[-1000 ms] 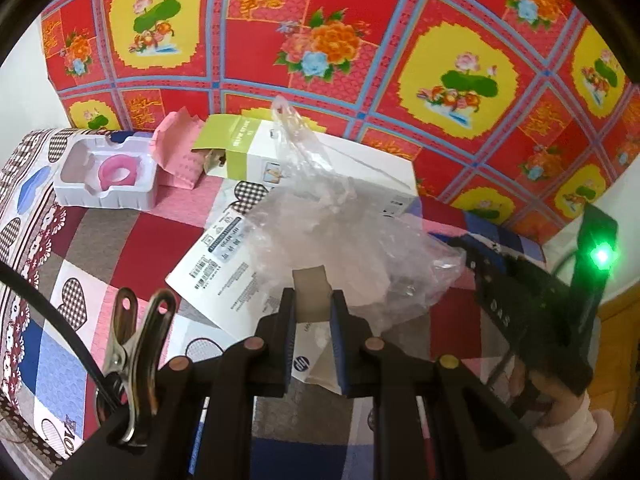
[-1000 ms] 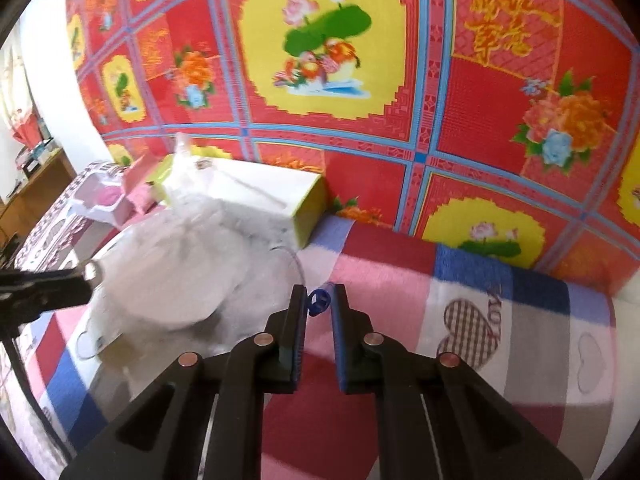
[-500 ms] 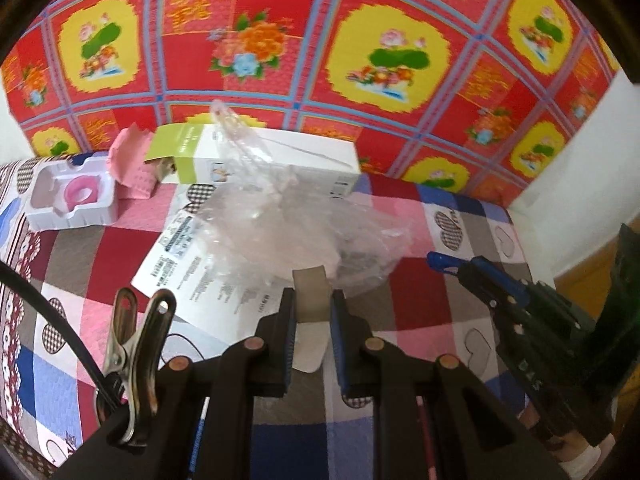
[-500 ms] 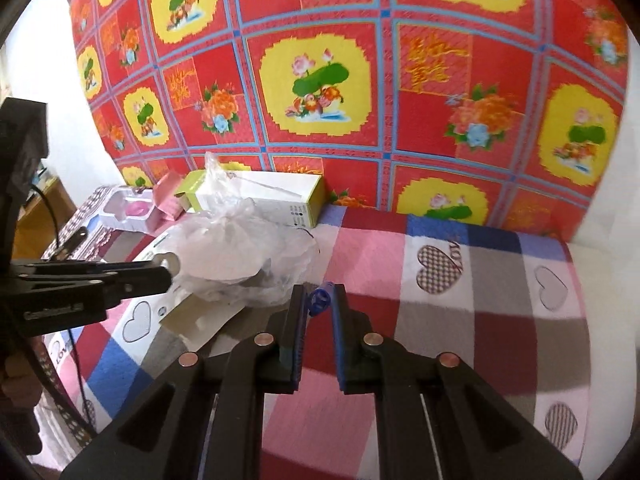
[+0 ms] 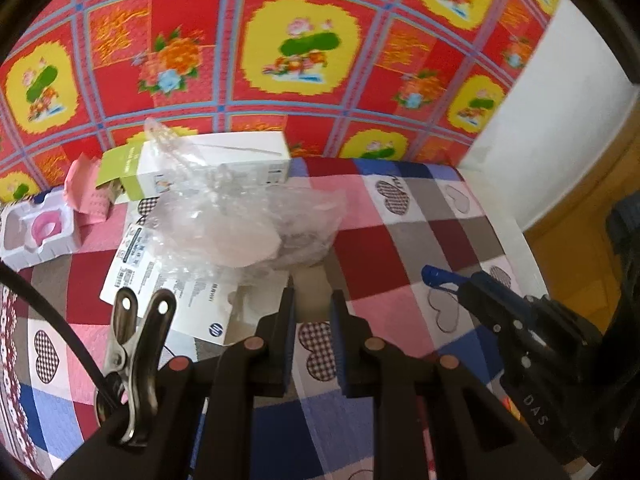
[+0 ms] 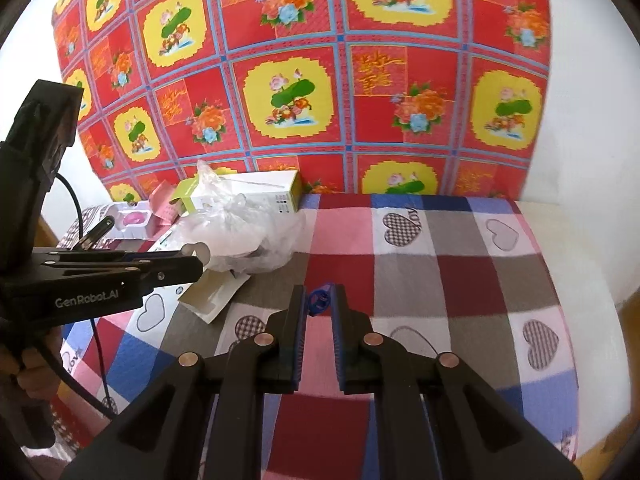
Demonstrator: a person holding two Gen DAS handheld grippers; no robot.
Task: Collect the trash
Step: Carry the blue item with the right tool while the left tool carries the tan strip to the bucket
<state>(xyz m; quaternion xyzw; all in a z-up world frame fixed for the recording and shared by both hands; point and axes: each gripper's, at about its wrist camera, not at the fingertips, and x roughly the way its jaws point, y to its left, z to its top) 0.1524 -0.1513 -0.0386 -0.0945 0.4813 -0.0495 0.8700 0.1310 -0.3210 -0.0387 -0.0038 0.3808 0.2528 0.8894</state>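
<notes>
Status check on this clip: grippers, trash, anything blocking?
Left gripper shut on a beige paper scrap. Right gripper shut on a small blue plastic piece. Clear plastic bag, white-green box uncollected on the checked cloth. Nothing blocking.

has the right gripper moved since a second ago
Yes. The right gripper has backed away from the white box, which looks smaller and farther now.

A red floral cloth with yellow lotus panels and blue grid lines (image 6: 304,80) hangs at twelve o'clock before a white wall (image 6: 580,128). Below, a checked heart-print bedspread (image 6: 460,280); yellow-brown wooden floor (image 5: 580,240) at three o'clock.
</notes>
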